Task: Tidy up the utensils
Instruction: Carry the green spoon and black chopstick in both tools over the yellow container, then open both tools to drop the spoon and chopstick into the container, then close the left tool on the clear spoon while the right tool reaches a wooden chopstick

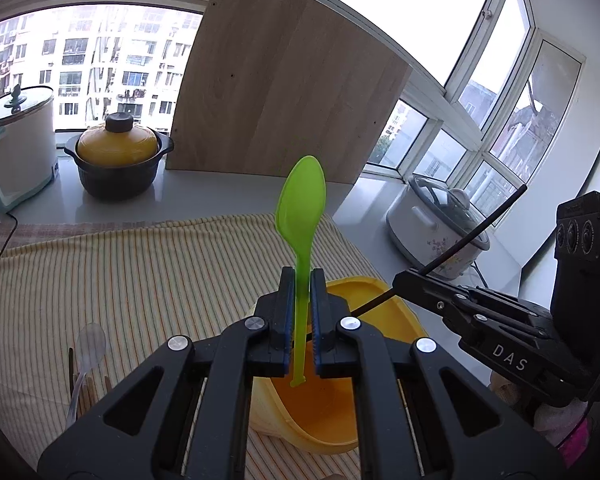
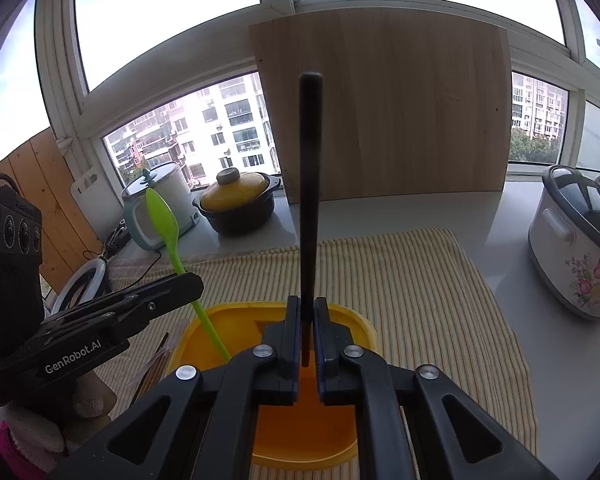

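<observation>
My left gripper [image 1: 302, 280] is shut on a green plastic spoon [image 1: 302, 204], bowl up, its handle end hanging over a yellow tub [image 1: 380, 320]. My right gripper [image 2: 307, 306] is shut on a black chopstick [image 2: 311, 168] that stands upright above the same yellow tub [image 2: 220, 320]. Each gripper shows in the other's view: the right one [image 1: 404, 280] with its black chopstick [image 1: 476, 230], the left one [image 2: 192, 280] with the green spoon [image 2: 162, 218]. A clear plastic spoon [image 1: 88, 348] and wooden chopsticks [image 1: 86, 392] lie on the striped cloth left of the tub.
A striped cloth [image 1: 140, 272] covers the counter. At the back stand a wooden board [image 1: 288, 92], a dark pot with a yellow lid [image 1: 118, 160] and a white kettle [image 1: 16, 152]. A flowered rice cooker [image 2: 576, 248] stands at the right.
</observation>
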The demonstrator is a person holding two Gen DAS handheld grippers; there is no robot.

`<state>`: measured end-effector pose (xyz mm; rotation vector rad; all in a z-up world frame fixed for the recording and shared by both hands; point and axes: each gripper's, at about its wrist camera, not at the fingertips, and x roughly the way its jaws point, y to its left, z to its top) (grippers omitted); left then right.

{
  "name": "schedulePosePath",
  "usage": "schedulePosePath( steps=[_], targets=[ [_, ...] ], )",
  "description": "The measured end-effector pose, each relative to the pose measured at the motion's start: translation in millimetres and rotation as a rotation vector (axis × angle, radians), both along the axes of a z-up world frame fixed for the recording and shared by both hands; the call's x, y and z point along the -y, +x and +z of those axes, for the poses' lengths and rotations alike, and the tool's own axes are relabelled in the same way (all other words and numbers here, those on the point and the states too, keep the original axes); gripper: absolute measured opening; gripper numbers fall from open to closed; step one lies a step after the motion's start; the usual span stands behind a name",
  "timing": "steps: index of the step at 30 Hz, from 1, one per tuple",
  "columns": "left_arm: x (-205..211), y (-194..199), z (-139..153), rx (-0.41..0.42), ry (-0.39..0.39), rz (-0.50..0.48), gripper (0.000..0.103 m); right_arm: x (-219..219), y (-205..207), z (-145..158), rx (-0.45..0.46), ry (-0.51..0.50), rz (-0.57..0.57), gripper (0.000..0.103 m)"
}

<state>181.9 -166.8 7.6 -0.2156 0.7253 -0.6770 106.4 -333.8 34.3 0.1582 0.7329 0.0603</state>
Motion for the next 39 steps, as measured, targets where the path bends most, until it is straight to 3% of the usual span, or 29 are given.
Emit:
schedulePosePath(
  steps=[1,3,4,5,6,20,28,33,39],
  targets=[
    [0.5,-1.3,0.5,-0.002,0.005,-0.008,0.008,-0.8,-0.8,0.3,0.0,-0.001,0.002,0.004],
    [-1.0,-6.1,1.9,0.011,0.012,-0.011,0.032,-2.3,-2.6,2.3,0.005,-0.004,0.002,0.012],
    [-3.2,-8.8,3.0,0.023,0.015,-0.007,0.034,-3.1,-4.2,3.8,0.01,-0.005,0.0,0.024],
    [-5.5,-11.2,4.0,0.031,0.017,-0.003,0.035,-4.0,-5.6,5.3,0.016,-0.006,-0.002,0.032],
    [-8.2,-12.9,4.9,0.034,0.014,-0.001,0.035,-4.9,-6.9,6.7,0.018,-0.008,-0.005,0.032],
    [-87.6,-22.3,7.7,0.061,0.026,0.101,0.035,-32.1,-26.6,34.5,0.102,-0.062,-0.012,0.033],
    [-147.7,-22.1,-6.5,0.035,0.057,0.191,0.035,-67.3,-38.5,47.9,0.139,-0.062,0.072,0.033],
    [-172.6,-20.4,-26.0,-0.008,0.1,0.219,0.035,-95.6,-38.8,43.0,0.112,-0.031,0.16,0.033],
    [-180.7,-12.8,-48.8,-0.071,0.131,0.203,0.035,-130.7,-39.9,15.3,0.028,-0.021,0.245,0.033]
  ],
)
